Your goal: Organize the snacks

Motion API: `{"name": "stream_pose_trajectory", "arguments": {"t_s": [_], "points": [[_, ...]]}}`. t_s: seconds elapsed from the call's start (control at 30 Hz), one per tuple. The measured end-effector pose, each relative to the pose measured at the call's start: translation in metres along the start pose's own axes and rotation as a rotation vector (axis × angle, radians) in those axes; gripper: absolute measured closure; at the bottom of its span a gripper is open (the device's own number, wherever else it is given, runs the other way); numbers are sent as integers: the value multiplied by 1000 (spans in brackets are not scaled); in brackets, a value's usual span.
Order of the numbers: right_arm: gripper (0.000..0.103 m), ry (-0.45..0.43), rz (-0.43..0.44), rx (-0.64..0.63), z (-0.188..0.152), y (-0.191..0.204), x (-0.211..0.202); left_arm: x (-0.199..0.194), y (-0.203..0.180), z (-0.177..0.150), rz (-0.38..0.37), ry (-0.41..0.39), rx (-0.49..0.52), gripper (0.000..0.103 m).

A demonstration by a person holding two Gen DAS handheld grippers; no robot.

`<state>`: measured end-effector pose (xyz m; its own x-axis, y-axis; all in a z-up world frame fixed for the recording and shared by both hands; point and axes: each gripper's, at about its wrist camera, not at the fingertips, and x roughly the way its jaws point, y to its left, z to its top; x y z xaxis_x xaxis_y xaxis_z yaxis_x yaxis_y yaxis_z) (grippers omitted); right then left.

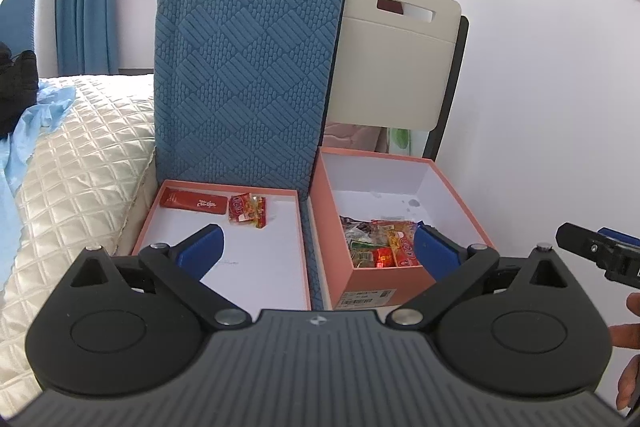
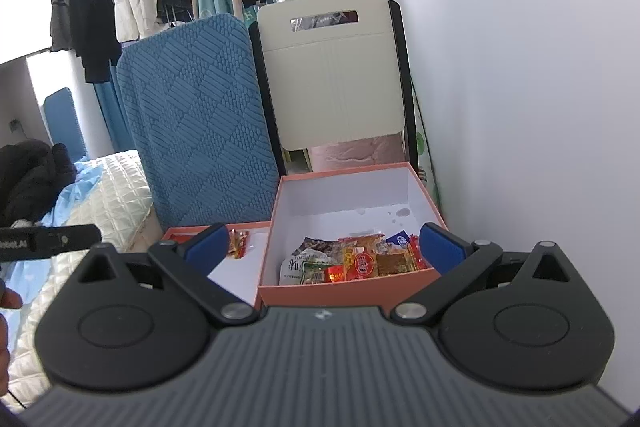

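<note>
A shallow pink tray [image 1: 224, 191] holds a flat red packet [image 1: 191, 203] and a small red-and-yellow snack packet [image 1: 247, 211]. Right of it stands a deeper pink box [image 1: 400, 157] with several mixed snack packets [image 1: 380, 245] piled at its near end. My left gripper [image 1: 319, 245] is open above the gap between tray and box, with nothing between its blue pads. My right gripper [image 2: 323, 246] is open too, in front of the deep box [image 2: 344, 169] and its snack packets [image 2: 352, 261], and holds nothing. The tray's small packet [image 2: 238, 245] shows beside its left pad.
A blue quilted cushion [image 1: 248, 67] stands upright behind the tray, and a cream folding chair [image 1: 400, 59] behind the box. A white wall [image 1: 540, 107] closes the right side. A quilted bed [image 1: 80, 155] lies left. A person's fingers [image 1: 628, 331] show at the right edge.
</note>
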<state>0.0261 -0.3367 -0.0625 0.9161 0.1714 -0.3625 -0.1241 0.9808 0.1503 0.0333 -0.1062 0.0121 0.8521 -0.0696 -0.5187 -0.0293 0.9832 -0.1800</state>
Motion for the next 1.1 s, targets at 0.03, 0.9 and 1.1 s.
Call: {"name": "stream_pose_trajectory", "arguments": {"t_s": [0.03, 0.9, 1.1], "points": [[0, 5, 4, 1, -1, 1, 0, 0, -1, 0, -1, -1, 2, 0], [0, 54, 6, -22, -15, 6, 11, 5, -6, -4, 0, 5, -9, 0], [0, 47, 7, -22, -14, 6, 11, 6, -6, -5, -5, 3, -7, 0]]}}
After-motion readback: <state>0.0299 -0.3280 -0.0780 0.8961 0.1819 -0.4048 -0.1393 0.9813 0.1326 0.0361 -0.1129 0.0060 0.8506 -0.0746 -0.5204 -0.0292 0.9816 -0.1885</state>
